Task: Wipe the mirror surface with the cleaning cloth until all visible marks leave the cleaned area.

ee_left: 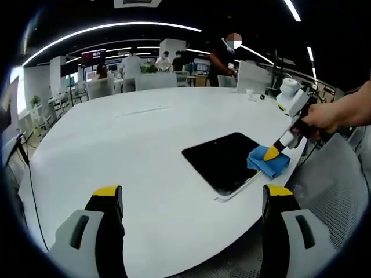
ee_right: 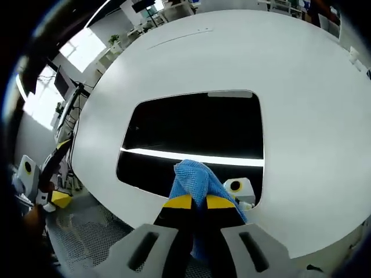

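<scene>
The mirror (ee_left: 228,163) lies flat on the white worktop (ee_left: 139,145), close to the worktop's near edge, its dark glass reflecting a ceiling light strip in the right gripper view. The right hand-held gripper (ee_right: 193,201) has its jaws drawn together on a bunched blue cloth (ee_right: 194,179), and the cloth is pressed to the glass at the mirror's edge nearest the rim of the worktop. In the left gripper view the same cloth (ee_left: 267,161) sits on the mirror's corner beside the worktop edge, with a person's hand (ee_left: 322,117) holding the tool above it. The left hand-held gripper (ee_left: 193,196) stands wide apart, holds nothing, and hovers above bare worktop well clear of the mirror. Assessment: the wiping step is in hand, with the cloth in contact at one margin of the glass and most of the surface apparently yet to be covered. No marks can be made out on the glass from these views; the reflection hides them if present. The next move calls for steady downward pressure and overlapping strokes carried across the glass toward its far edge, with the grip kept firm so the cloth does not slip out. As the mirror lies near the worktop edge, strokes should run inward, or the free tool could steady the frame.
</scene>
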`<state>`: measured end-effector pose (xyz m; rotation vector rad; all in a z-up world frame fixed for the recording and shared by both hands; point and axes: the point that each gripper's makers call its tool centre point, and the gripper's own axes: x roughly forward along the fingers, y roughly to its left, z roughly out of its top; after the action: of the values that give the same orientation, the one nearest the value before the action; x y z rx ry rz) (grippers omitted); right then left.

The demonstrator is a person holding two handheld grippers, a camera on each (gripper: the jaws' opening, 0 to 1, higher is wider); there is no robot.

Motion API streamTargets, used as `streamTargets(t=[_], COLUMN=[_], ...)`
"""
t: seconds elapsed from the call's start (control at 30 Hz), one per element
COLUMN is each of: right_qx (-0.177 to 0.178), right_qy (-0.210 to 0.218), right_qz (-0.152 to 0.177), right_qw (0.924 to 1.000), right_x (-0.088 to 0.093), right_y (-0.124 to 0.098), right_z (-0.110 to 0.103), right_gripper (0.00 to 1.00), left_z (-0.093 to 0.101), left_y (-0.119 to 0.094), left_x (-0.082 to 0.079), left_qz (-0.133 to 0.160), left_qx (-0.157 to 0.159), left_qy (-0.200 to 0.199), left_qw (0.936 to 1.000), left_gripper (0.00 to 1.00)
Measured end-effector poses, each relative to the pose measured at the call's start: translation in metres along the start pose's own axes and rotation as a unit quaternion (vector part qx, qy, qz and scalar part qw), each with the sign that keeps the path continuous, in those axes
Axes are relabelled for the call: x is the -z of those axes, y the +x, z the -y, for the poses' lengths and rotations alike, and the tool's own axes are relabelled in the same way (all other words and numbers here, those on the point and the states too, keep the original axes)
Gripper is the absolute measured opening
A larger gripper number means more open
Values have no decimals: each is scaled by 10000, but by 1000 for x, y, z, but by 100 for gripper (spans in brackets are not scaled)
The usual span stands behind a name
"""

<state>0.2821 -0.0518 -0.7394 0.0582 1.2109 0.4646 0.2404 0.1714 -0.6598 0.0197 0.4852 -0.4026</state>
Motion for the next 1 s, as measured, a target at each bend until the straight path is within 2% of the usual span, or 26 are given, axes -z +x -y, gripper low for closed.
streamTargets(t=[0.53, 1.0], right_qx=[25, 86], right_qy=[-47, -34], right_qz=[-16, -20], right_qw=[10000, 10000], right_x=[1, 0], right_y=[-5, -8], right_z=[8, 25], right_gripper=[0, 0], left_z=[1, 0], left_y=[0, -1], left_x=[-1, 1], left_qz=[0, -31], left_qx=[50, 49], left_qy=[-40, -18], left_qw=[10000, 10000], left_gripper=[99, 98])
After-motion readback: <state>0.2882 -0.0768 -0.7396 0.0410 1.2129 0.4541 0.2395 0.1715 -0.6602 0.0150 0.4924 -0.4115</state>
